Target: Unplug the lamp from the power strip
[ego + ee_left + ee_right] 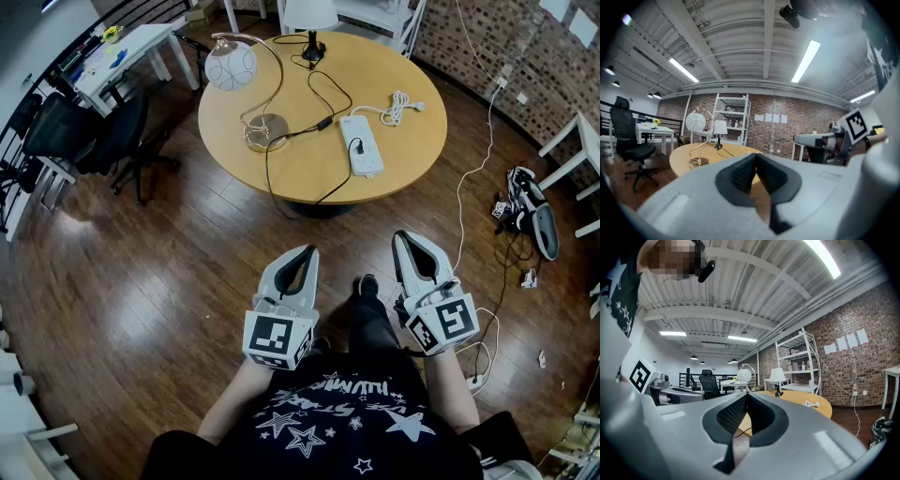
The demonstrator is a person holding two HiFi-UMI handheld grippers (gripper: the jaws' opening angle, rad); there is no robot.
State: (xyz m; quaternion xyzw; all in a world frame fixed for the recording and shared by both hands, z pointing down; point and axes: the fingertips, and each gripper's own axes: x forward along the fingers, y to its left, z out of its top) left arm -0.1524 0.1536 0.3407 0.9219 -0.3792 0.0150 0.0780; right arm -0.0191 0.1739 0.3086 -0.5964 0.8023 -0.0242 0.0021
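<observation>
A white power strip [361,144] lies on the round wooden table [309,164], with a black plug [356,146] seated in it. Black cords run from it to a gold arc lamp with a white globe [231,66] and towards a small shaded lamp [310,17]. A coiled white cable [397,106] lies beside the strip. Both grippers hang in front of the person, well short of the table. My left gripper [308,251] is shut and empty. My right gripper [404,236] is shut and empty too. The arc lamp [698,136] shows in the left gripper view and the table [806,401] in the right gripper view.
A black office chair [103,131] stands left of the table beside a white desk [122,52]. A white cord [473,178] runs down the brick wall to the floor at right, near a bag [534,211]. A white shelf unit [731,117] stands behind the table.
</observation>
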